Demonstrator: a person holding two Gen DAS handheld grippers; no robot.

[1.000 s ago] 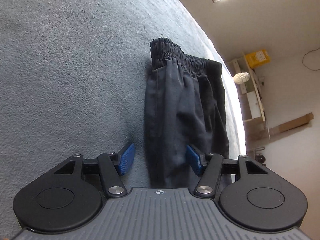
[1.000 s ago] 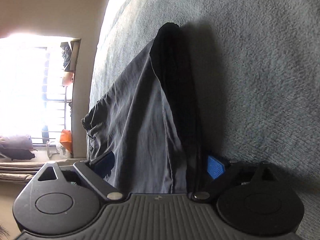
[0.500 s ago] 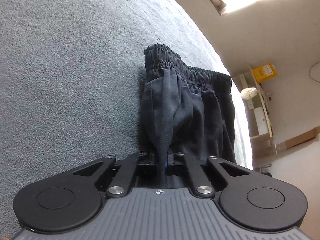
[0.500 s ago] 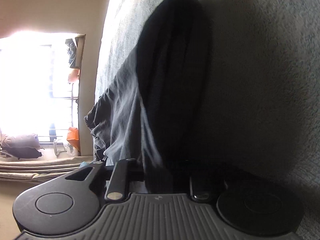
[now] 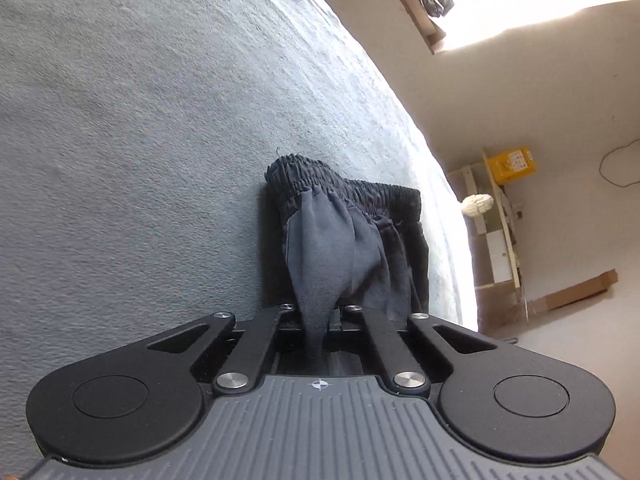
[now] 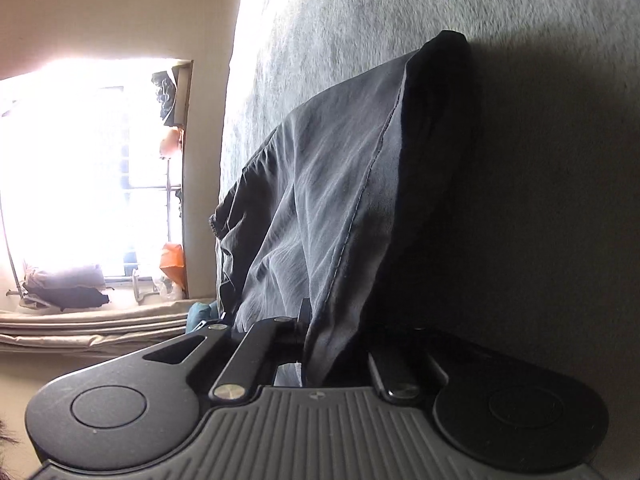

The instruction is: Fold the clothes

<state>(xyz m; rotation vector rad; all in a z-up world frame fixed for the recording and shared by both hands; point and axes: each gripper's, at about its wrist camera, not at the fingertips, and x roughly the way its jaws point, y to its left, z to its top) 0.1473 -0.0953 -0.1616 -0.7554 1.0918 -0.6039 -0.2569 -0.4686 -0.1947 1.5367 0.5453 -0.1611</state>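
A second ago both tools stood spread over flat fabric; now each is pressed together on a pinch of the dark shorts [image 5: 344, 248], drawing the cloth up off the grey blanket [image 5: 140, 140]. The left gripper [image 5: 316, 320] grips a gathered tongue of fabric below the elastic waistband [image 5: 340, 184], which lies on the bed. The right gripper [image 6: 320, 340] clamps a seamed fold at the opposite end, the cloth tenting upward from it. A bright window [image 6: 80, 160] glares beyond the bed.
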